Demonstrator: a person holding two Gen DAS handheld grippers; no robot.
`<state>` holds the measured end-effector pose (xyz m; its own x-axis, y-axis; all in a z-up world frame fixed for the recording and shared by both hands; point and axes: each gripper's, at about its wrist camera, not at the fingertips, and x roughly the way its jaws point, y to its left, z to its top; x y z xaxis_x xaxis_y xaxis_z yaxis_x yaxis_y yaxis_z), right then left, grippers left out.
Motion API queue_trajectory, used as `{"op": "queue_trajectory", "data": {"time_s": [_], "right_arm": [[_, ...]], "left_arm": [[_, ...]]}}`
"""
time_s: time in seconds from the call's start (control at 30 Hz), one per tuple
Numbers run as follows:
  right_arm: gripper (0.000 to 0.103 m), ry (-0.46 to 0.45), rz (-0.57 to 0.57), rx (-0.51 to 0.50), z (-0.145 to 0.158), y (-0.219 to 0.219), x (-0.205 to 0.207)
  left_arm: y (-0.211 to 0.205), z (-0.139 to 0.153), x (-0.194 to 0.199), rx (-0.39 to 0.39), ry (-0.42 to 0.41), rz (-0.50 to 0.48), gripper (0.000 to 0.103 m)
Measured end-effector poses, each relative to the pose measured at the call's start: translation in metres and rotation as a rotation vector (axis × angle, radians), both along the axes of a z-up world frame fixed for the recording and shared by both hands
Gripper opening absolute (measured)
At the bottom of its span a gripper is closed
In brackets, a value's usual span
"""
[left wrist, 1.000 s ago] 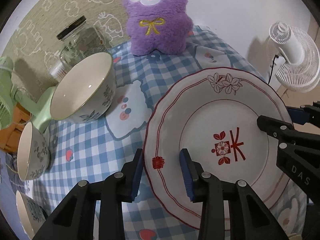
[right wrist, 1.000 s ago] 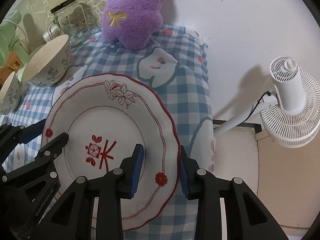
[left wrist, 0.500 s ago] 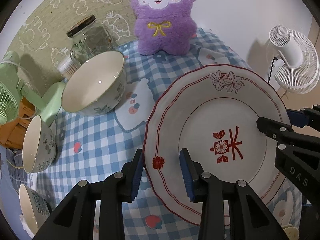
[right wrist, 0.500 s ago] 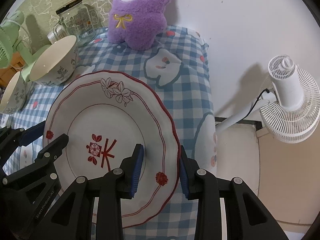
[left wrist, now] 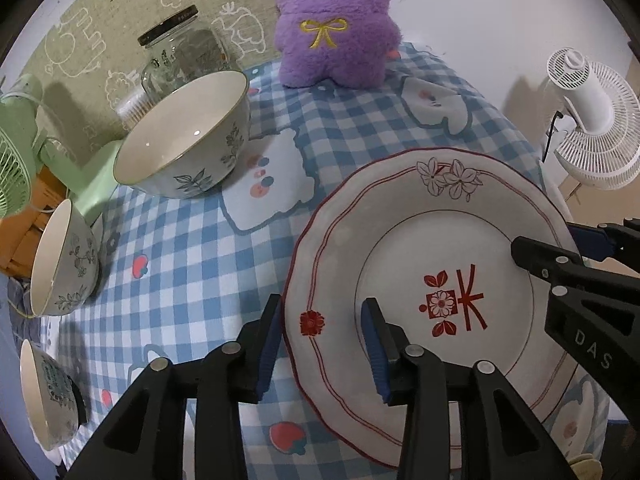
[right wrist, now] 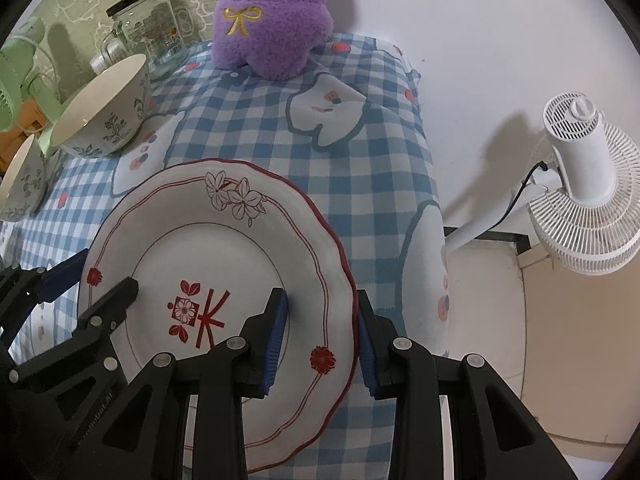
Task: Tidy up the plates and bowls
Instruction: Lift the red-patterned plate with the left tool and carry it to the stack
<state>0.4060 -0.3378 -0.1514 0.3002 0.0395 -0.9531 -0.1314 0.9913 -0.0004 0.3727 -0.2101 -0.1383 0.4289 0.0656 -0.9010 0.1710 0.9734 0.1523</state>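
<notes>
Left wrist view: the plate [left wrist: 420, 248] rim is straddled by the left gripper [left wrist: 320, 344], whose jaws have just been opening. Its opposite rim is clamped by the right gripper [right wrist: 320, 344].

Even indoor light, soft shadows on wall, fisheye-warped edges w/ dark corners.

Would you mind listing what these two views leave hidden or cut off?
- Plate underside: both views, hidden by the plate itself.
- Lowest small bowl: left view, cut off by the picture edge.
- Green fan: both views, cropped at the left edge.
- Glass jar contents: too dim to tell.
</notes>
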Motion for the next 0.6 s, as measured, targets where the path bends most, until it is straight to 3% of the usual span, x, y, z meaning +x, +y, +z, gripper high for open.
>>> {"op": "queue_trajectory", "data": {"time_s": [0.23,0.33,0.6], "right_arm": [[0.035,-0.001,-0.006,-0.001,-0.002,-0.001,-0.002],[0.036,0.008,-0.02,-0.003,-0.001,-0.001,-0.003],[0.036,0.021,-0.037,0.016,0.007,-0.005,-0.011]], "left_arm": [[0.005,-0.001,-0.007,-0.05,0.02,0.044,0.044],[0.006,-0.001,-0.008,-0.038,0.016,0.053,0.038],[0.009,0.007,-0.01,-0.066,0.027,0.068,0.037]]}}
